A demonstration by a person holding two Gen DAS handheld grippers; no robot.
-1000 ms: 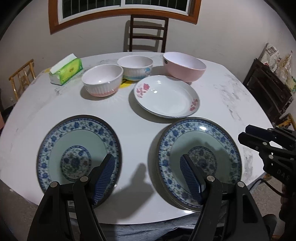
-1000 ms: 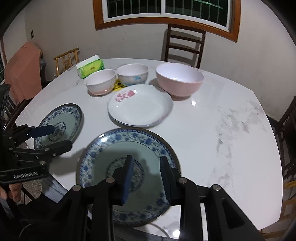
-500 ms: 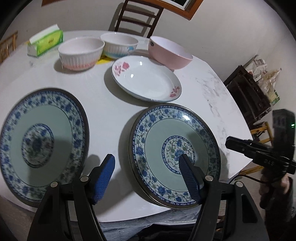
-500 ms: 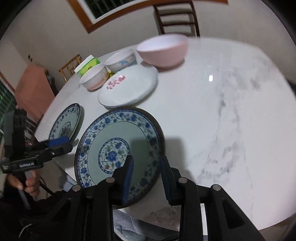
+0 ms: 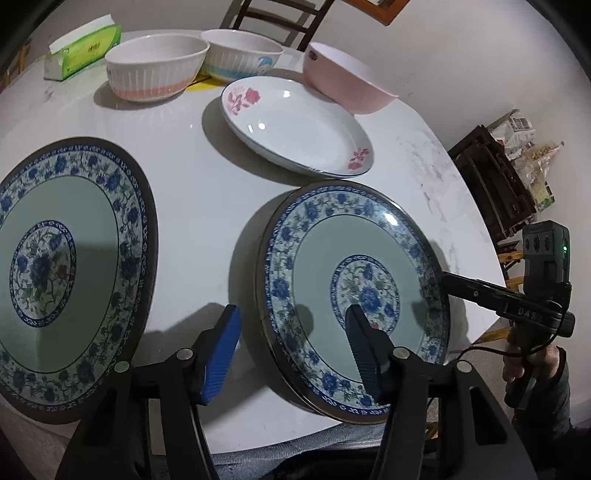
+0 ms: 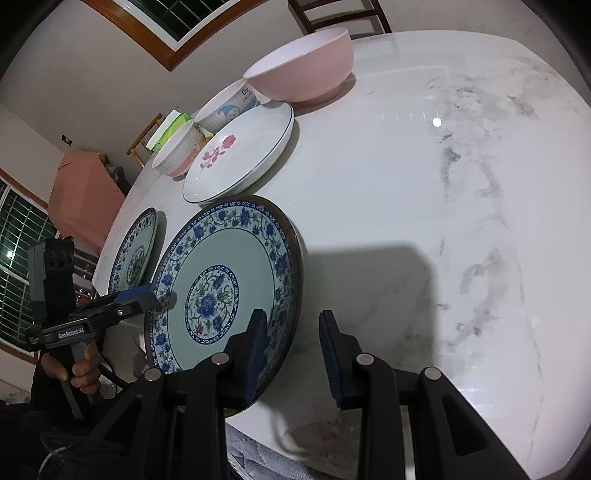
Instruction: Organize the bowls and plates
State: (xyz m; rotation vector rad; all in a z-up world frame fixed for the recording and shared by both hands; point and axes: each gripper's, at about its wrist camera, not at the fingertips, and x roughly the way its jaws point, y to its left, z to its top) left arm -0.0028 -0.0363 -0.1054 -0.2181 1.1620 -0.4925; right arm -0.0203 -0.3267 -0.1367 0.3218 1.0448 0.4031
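Two blue-patterned plates lie on the white marble table. My left gripper is open, straddling the left rim of the right-hand plate. My right gripper is open, straddling that plate's near right rim. The other blue plate lies to the left, and also shows in the right wrist view. Behind them lie a white rose plate, two white ribbed bowls and a pink bowl.
A green tissue box stands at the far left of the table. A wooden chair is behind the table. A dark wooden chair stands to the right. The table's near edge runs just below the plates.
Both grippers have moved lower and closer to the right-hand blue plate, from opposite sides, and now straddle its rim. The right gripper's jaws have opened wider.
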